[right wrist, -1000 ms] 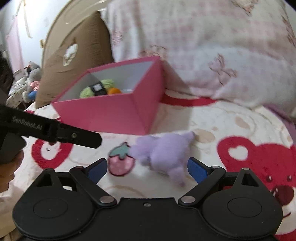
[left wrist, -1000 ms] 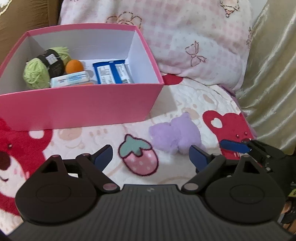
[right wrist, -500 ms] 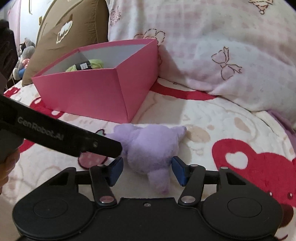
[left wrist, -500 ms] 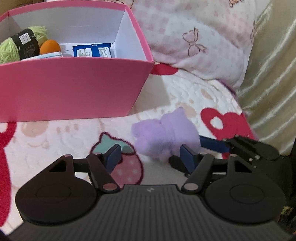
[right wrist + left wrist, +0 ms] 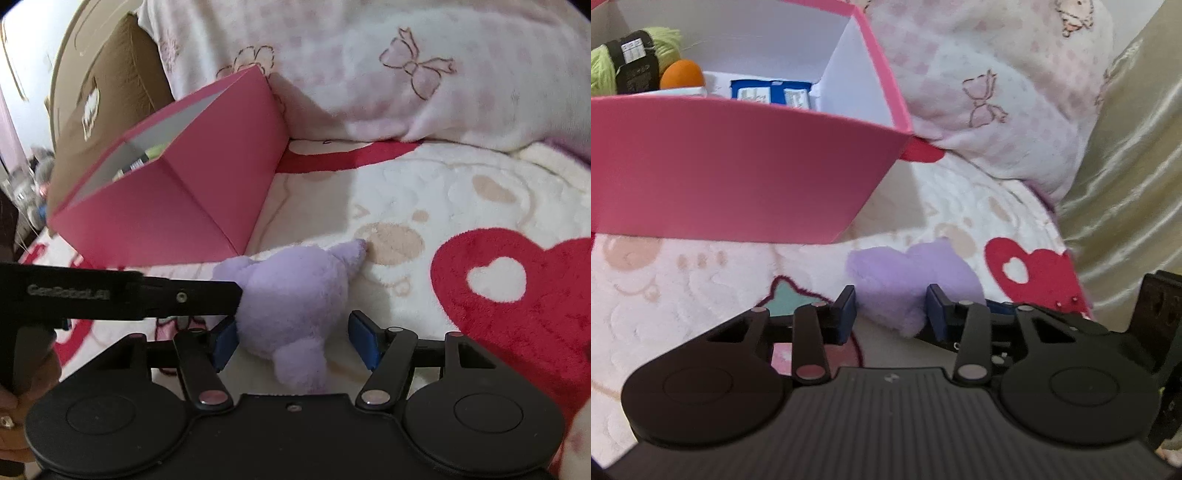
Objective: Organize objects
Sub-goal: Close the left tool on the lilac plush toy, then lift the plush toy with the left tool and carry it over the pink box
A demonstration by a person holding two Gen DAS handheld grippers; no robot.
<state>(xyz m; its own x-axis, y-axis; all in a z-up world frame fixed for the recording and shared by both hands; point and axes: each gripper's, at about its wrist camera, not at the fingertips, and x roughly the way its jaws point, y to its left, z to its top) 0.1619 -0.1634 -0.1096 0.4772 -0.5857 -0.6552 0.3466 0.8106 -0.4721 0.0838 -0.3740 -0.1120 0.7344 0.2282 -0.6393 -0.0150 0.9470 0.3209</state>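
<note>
A: Left wrist view first: where does the purple plush toy (image 5: 916, 280) lie from the left claw (image 5: 892, 310)?

B: Dead ahead at twelve o'clock, low on the bed blanket (image 5: 701, 280). Its near end sits between the two blue pads, which stand partly apart; the left pad looks to touch the fur, but I cannot tell whether they are pinching it.

A: And the right claw (image 5: 295, 338)?

B: Also at the toy (image 5: 295, 306), which fills the gap from its twelve o'clock. That claw's pads are wider apart: the left one is against the fur, the right one stands clear of it. So not clamped.

A: Long axis?

B: In the right wrist view it runs from the stubby end at six o'clock up to a pointed ear at about one o'clock, roughly along that claw's reach.

A: Which is nearer?

B: Both are at it; the left claw looks closer to closing. The pink box (image 5: 738, 177), with the green yarn (image 5: 613, 62) and orange ball (image 5: 681, 74) inside, lies at ten to eleven o'clock from the toy, so I judge the lift goes up and leftward.
</note>
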